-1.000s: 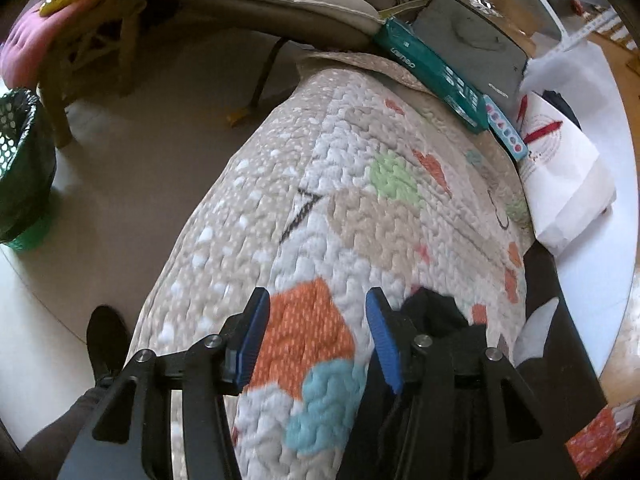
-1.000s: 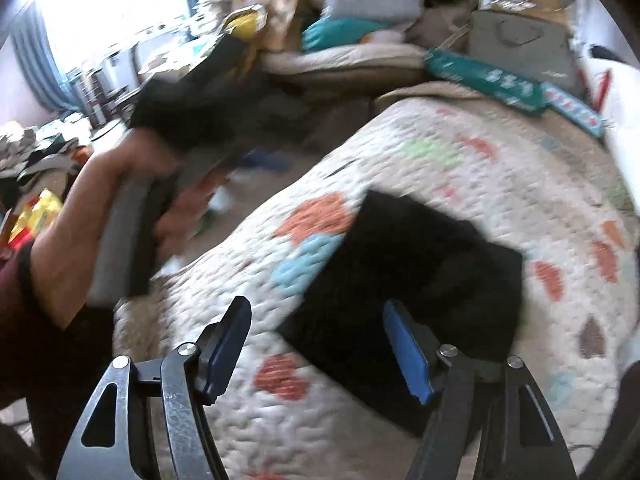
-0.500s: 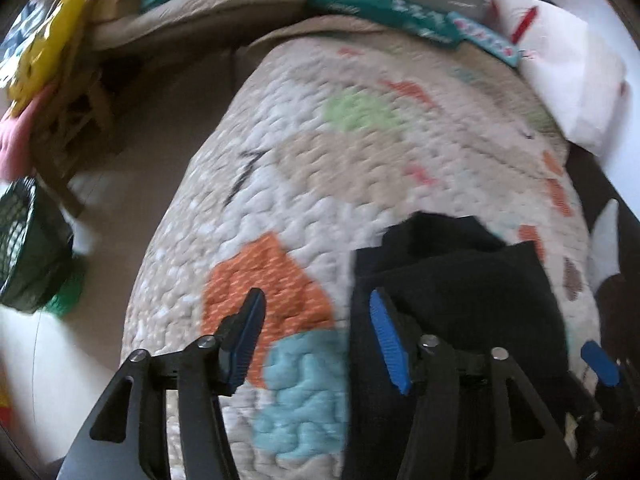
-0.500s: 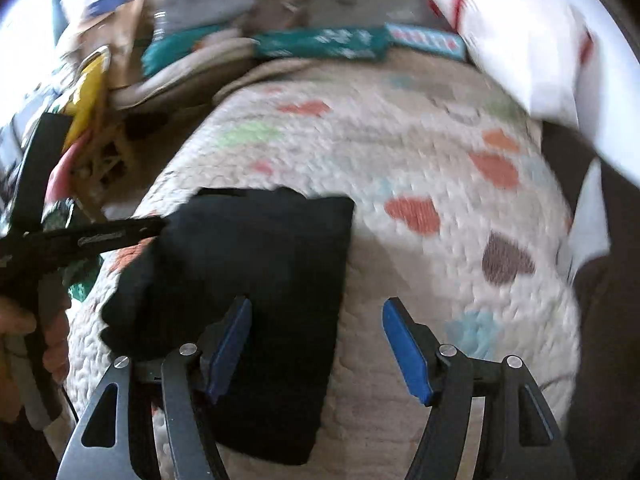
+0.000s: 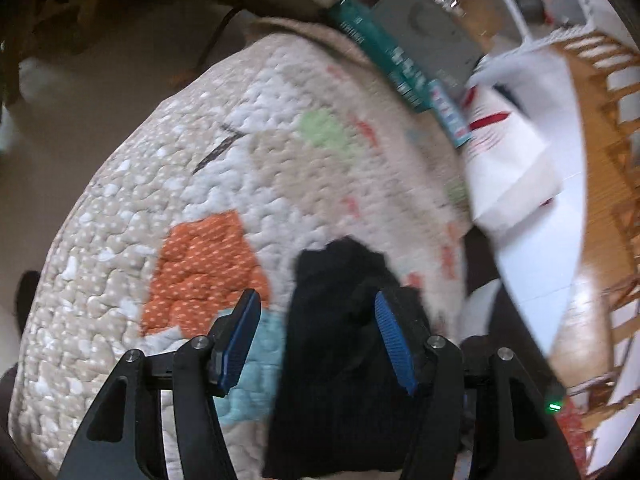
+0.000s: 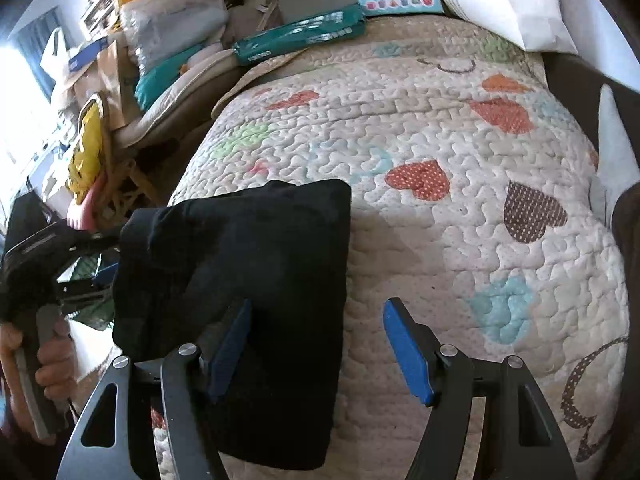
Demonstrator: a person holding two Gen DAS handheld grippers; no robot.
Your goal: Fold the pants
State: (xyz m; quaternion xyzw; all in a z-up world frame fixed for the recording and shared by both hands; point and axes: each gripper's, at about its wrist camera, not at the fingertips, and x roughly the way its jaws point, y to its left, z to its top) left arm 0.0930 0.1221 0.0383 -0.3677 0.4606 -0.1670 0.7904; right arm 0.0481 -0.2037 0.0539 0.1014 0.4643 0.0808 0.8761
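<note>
On the quilt (image 6: 460, 152), the black folded pants (image 6: 256, 280) lay toward 9 o'clock in the right wrist view. At their left edge was the left tool (image 5: 316, 320), its jaws wide, holding nothing. Over their right edge hovered the right tool (image 6: 316, 332), also wide and empty.

A bed under a quilt (image 6: 460, 128) with hearts carries folded black pants (image 6: 256, 280) near its edge, with a green box (image 6: 300, 34) and white bag (image 6: 504, 0) at the far end.

Both close, overlapping on pants (image 5: 344, 360)
</note>
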